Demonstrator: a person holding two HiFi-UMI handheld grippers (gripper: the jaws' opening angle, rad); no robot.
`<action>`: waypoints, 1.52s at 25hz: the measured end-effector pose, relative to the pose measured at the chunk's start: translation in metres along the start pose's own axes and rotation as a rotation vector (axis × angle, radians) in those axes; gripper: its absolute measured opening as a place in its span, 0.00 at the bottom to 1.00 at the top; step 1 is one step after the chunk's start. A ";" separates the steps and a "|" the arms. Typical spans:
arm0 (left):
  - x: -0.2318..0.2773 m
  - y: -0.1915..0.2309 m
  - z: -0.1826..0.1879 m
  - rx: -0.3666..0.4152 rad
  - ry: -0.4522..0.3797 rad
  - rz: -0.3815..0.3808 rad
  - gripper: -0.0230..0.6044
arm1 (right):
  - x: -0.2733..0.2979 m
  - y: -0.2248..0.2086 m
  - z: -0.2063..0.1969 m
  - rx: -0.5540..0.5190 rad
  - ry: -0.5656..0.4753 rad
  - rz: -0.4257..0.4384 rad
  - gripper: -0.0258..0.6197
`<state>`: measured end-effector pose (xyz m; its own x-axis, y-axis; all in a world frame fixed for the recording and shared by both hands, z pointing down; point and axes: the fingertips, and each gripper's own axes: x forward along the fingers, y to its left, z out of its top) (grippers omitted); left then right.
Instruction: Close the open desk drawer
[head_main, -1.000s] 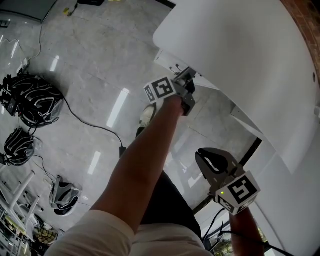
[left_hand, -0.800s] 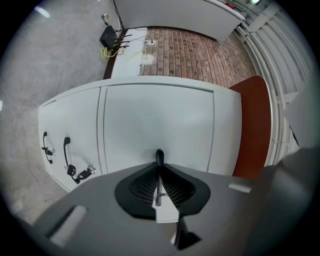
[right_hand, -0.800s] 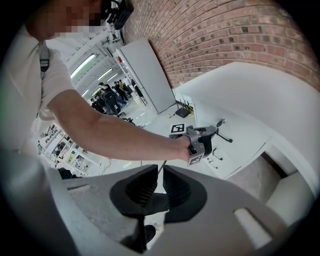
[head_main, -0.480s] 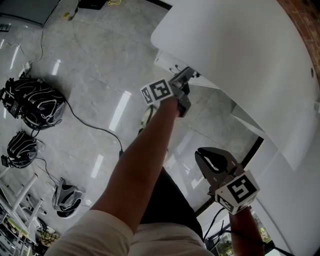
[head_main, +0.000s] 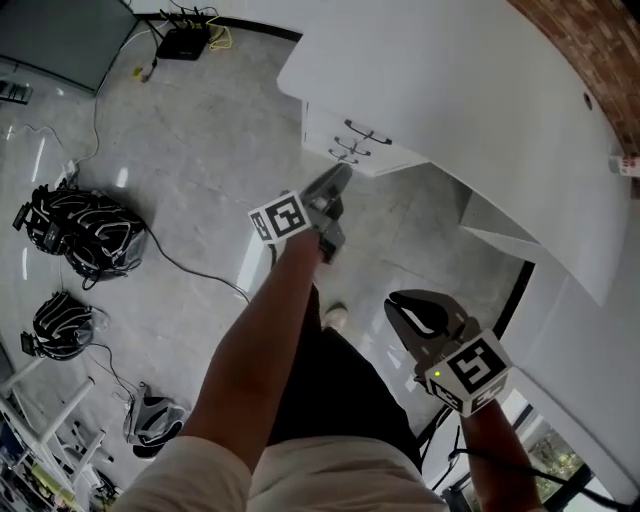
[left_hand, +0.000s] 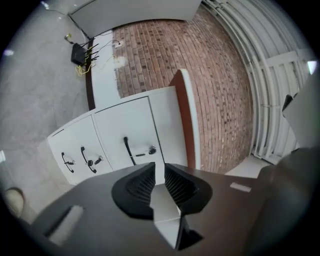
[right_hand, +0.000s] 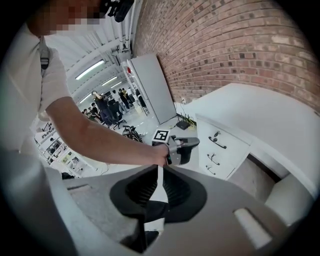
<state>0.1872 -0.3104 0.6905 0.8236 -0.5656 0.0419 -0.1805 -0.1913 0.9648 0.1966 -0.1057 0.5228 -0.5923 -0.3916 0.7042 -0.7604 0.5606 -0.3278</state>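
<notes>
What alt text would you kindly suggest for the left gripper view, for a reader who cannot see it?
The left tongs, almost together with nothing between them, point at a white drawer unit whose three black-handled fronts all look flush. A red brick wall runs behind it, above pale floor.

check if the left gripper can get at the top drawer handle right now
Probably yes: the left gripper points straight at the drawer fronts, empty, and nothing stands between it and the top drawer handle.
</notes>
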 end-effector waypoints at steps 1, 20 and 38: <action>-0.011 -0.013 -0.006 0.030 0.021 -0.011 0.13 | -0.007 0.006 -0.003 -0.009 -0.007 -0.004 0.09; -0.234 -0.319 -0.157 0.685 0.588 -0.122 0.04 | -0.154 0.126 -0.085 0.029 -0.138 -0.095 0.06; -0.398 -0.436 -0.159 0.891 0.876 -0.346 0.04 | -0.143 0.287 -0.027 0.085 -0.269 -0.210 0.05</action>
<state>0.0234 0.1261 0.2950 0.9135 0.2658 0.3081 0.0968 -0.8774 0.4699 0.0702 0.1309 0.3449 -0.4608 -0.6766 0.5744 -0.8859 0.3893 -0.2522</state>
